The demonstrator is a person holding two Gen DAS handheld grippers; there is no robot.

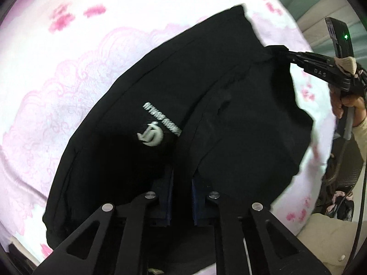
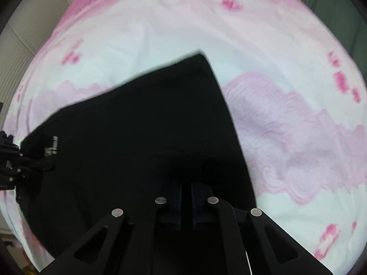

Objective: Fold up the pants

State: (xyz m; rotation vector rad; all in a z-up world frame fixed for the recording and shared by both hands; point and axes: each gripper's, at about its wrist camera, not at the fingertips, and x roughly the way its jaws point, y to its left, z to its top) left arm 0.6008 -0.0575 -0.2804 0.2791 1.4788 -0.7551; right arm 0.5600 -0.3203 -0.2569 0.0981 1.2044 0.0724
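Black pants [image 1: 160, 105] with a white logo [image 1: 152, 134] hang lifted above a pink-and-white bedspread [image 1: 68, 68]. My left gripper [image 1: 182, 178] is shut on the pants' near edge, fabric pinched between its blue pads. My right gripper [image 1: 278, 50] is shut on another edge of the pants at the right of the left wrist view. In the right wrist view the pants [image 2: 149, 126] spread ahead, and my right gripper [image 2: 187, 190] is shut on the cloth. The left gripper [image 2: 29, 162] shows at the far left, holding the pants by the logo [image 2: 51, 147].
The bedspread [image 2: 286, 126] covers the bed under and around the pants. A hand [image 1: 348, 105] holds the right gripper's handle. Beyond the bed's right edge are a beige cushion [image 1: 325, 236], dark clutter and cables. A wall lies at the left of the right wrist view.
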